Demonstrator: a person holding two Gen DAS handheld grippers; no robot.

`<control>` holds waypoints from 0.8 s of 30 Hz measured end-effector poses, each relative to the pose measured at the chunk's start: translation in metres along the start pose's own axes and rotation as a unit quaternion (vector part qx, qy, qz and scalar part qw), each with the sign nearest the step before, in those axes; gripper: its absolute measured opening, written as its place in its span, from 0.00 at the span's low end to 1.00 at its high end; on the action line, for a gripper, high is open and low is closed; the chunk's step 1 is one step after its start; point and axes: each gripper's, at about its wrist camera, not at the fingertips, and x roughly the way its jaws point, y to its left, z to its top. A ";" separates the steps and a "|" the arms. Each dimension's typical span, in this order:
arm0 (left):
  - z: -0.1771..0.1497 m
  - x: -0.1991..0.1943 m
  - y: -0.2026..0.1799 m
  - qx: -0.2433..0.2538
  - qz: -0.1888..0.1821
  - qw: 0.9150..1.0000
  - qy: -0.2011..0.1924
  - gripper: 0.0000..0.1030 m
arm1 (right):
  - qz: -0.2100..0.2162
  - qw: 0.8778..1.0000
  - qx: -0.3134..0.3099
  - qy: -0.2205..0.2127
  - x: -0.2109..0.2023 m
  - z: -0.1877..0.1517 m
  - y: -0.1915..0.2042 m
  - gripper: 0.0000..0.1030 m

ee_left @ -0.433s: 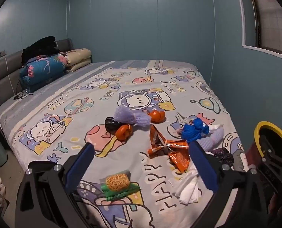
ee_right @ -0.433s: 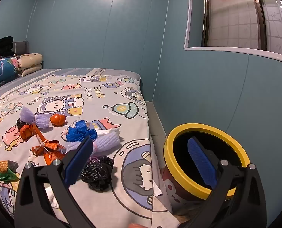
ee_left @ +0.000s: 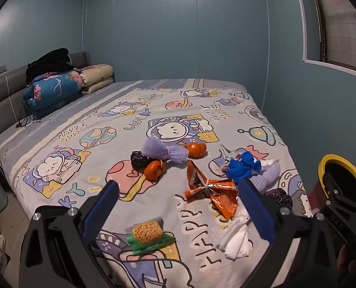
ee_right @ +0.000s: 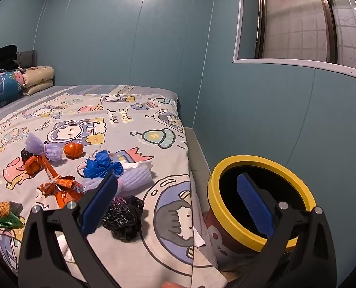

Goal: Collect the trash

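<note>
Trash lies scattered on the cartoon bedsheet (ee_left: 101,120): a green noodle packet (ee_left: 149,236), an orange foil wrapper (ee_left: 211,192), white tissue (ee_left: 235,240), a blue plastic bag (ee_left: 242,168), purple foam nets (ee_left: 163,150), orange peels (ee_left: 154,169) and black bags (ee_right: 124,217). A yellow-rimmed bin (ee_right: 259,201) stands on the floor beside the bed. My left gripper (ee_left: 178,211) is open and empty above the near bed edge, the noodle packet between its fingers. My right gripper (ee_right: 175,204) is open and empty, its right finger over the bin mouth.
Folded quilts and pillows (ee_left: 55,91) are stacked at the headboard on the far left. Blue walls close in behind and to the right, with a window (ee_right: 298,19) above the bin. A narrow floor gap runs between bed and wall.
Nothing has visibly changed; both grippers hold nearly the same place.
</note>
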 end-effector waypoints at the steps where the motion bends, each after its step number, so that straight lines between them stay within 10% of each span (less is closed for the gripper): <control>1: 0.000 0.000 0.000 0.000 0.000 1.000 0.000 0.93 | 0.000 1.000 0.000 0.000 0.000 0.000 -0.001 0.93; 24: 0.000 -0.002 -0.002 0.006 -0.030 1.000 0.000 0.93 | -0.001 1.000 0.002 -0.001 0.002 -0.003 -0.001 0.93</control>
